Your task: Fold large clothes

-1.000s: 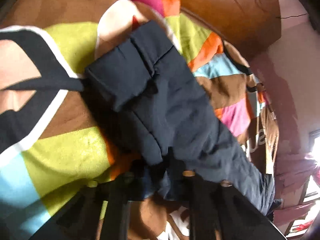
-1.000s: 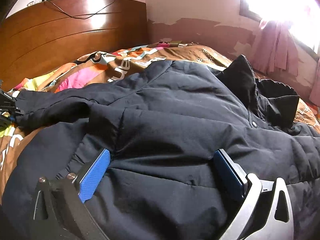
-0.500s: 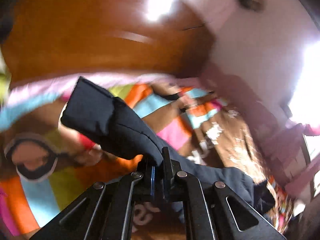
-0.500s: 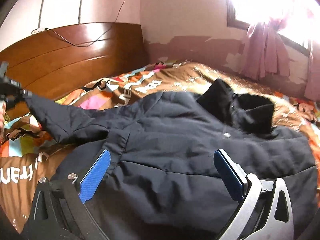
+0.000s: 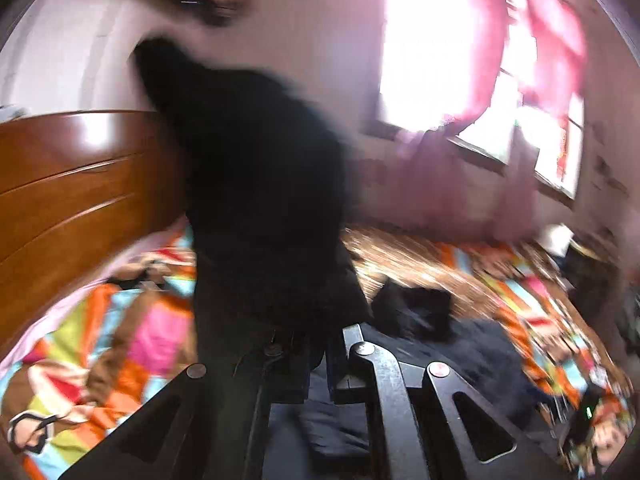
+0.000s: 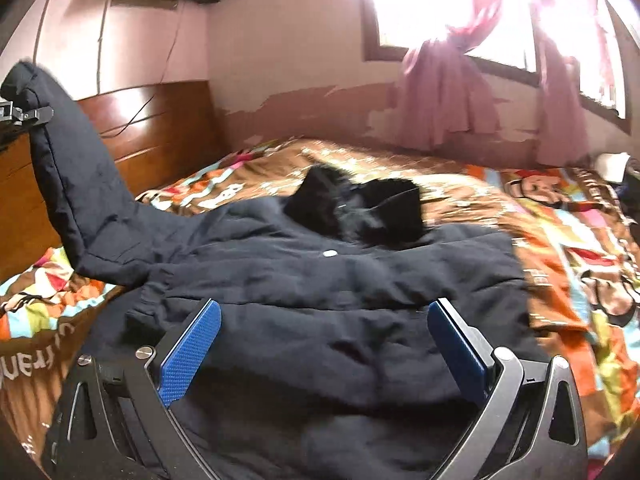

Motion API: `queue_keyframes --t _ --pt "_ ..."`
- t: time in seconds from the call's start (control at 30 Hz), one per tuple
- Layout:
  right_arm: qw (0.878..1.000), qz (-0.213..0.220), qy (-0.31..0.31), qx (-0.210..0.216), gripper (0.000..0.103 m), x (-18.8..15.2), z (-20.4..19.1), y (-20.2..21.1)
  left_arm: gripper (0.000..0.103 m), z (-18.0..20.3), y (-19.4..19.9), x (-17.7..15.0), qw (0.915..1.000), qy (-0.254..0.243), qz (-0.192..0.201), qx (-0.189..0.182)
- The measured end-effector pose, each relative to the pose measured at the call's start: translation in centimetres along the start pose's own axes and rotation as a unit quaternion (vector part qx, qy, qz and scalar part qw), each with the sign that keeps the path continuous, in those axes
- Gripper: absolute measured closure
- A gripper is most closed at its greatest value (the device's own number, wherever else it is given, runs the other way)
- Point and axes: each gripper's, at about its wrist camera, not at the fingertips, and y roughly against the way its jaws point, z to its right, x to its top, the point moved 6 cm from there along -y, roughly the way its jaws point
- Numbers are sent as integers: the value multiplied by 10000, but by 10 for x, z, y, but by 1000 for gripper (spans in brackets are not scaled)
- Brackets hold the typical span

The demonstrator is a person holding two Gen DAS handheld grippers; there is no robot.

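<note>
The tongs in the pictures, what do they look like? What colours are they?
The right tongs have two flat fingers with bumpy bright blue pads, on black and silver-grey frames with triangle-shaped holes and small round screws. The left tongs are all black, with the same triangle holes and silver screw heads. No hands, sleeves or cables show.
</note>
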Motion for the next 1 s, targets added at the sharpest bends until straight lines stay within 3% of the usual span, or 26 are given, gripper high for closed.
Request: queue_keyframes --t 0.1,0.3,0.47,0.6,0.67,0.8,0.87,0.9,1.0 --pt "9998 101 -136 -48 1 -1 26 12 98 55 -13 -20 9973 -415 -296 -536" --pt "9987 36 -500 -46 1 -13 74 17 98 123 -52 -71 9837 -537 -1065 -1347" --pt "9947 -118 -1004 163 1 -33 105 3 98 158 -88 -126 9685 -975 -1674 -1565" --pt "9919 -287 -1199 316 2 -53 117 -7 98 167 -106 -167 9557 -1022 -2162 -1718" --pt "9823 -455 -1670 714 2 -65 124 -11 97 171 -113 -181 9494 -955 -2383 -1810" --pt "9373 -821 -2901 1749 1 -87 129 -21 96 158 -117 -205 9390 -636 -2720 -2008" --pt "9236 -1007 -3152 1938 1 -95 126 -28 96 156 -119 -214 9346 -536 -2853 -2054" --pt "9202 -1085 -3195 1985 2 -98 123 -31 95 157 -122 -217 9335 -525 -2885 -2063" --pt "9244 -1337 -3059 1847 20 -103 112 -39 94 157 -119 -223 9328 -612 -2905 -2043"
